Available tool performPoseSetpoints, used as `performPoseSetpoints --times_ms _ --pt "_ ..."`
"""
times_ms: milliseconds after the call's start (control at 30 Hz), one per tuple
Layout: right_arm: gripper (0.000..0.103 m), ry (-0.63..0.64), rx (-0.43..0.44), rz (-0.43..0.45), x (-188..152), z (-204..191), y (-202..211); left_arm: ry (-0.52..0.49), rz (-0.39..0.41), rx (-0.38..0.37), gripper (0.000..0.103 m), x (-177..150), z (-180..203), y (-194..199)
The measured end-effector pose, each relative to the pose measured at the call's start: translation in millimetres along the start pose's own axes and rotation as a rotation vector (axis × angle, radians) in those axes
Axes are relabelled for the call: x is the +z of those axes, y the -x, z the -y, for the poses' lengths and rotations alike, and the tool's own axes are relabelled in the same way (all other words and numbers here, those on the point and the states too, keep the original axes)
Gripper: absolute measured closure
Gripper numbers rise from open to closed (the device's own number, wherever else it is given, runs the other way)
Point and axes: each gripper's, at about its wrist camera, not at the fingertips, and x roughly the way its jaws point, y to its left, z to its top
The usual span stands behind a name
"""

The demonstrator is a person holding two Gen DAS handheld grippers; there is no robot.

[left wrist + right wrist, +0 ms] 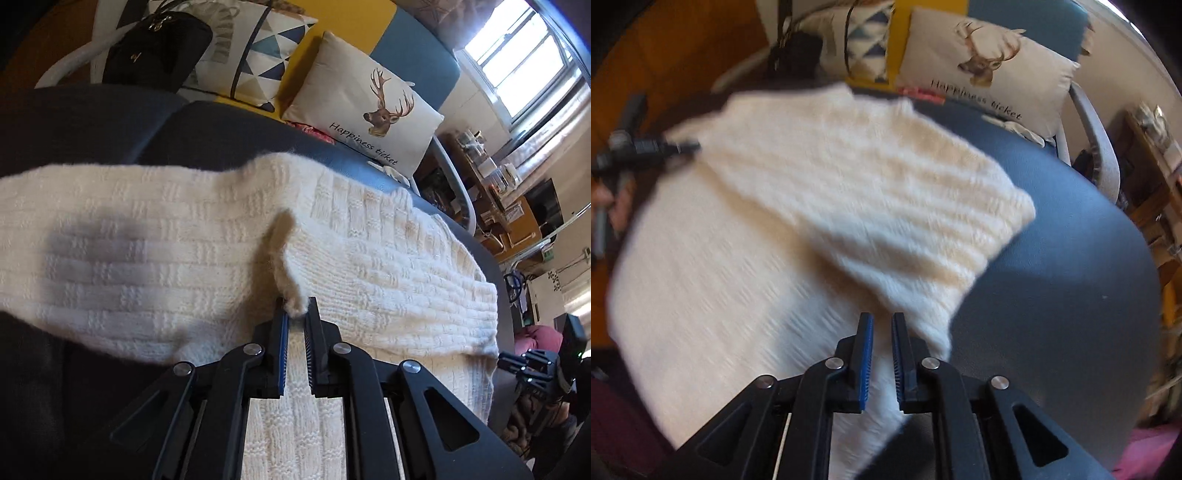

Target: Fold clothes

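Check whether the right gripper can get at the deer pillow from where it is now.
Probably not at once: the right gripper is shut over the white sweater, and the deer pillow lies beyond it across the sofa seat, though nothing blocks the way.

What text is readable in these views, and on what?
"Happiness ticket": on the deer cushion, under the stag's head; also legible in the right wrist view.
Gold emblem on the black bag: too small to read.
Green sign at far right: too small to read.

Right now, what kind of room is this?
Probably a home living room: a sofa with a deer cushion, a window, and a cluttered desk to the side.
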Motion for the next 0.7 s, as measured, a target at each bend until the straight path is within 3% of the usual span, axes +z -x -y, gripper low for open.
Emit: performPoseSetpoints --times_ms 133,267,400,600,633,700 --pt "0.093 -0.133 0.024 -0.055 10 7 -27 -0.026 0.007 0.016 0.093 -2 8 1" --pt "0.095 -0.123 -0.024 -0.19 -3 12 -39 -0.016 -0.003 0.036 0.093 -5 -1 1" --pt "0.093 -0.143 -0.073 -0.204 -5 17 -26 0.003 -0.01 0.03 0.093 -6 -8 5" --pt "0.093 -0.221 -0.029 0.006 16 10 -13 -0.024 0.055 0.051 0.093 -5 1 29" --pt "0.093 -0.233 -0.039 0.02 18 9 -19 -0.031 0.061 0.065 0.093 -4 2 30" --pt "0.093 -0.22 -0.154 -0.009 6 6 -35 -0.042 0.069 0.089 0.093 -3 2 32"
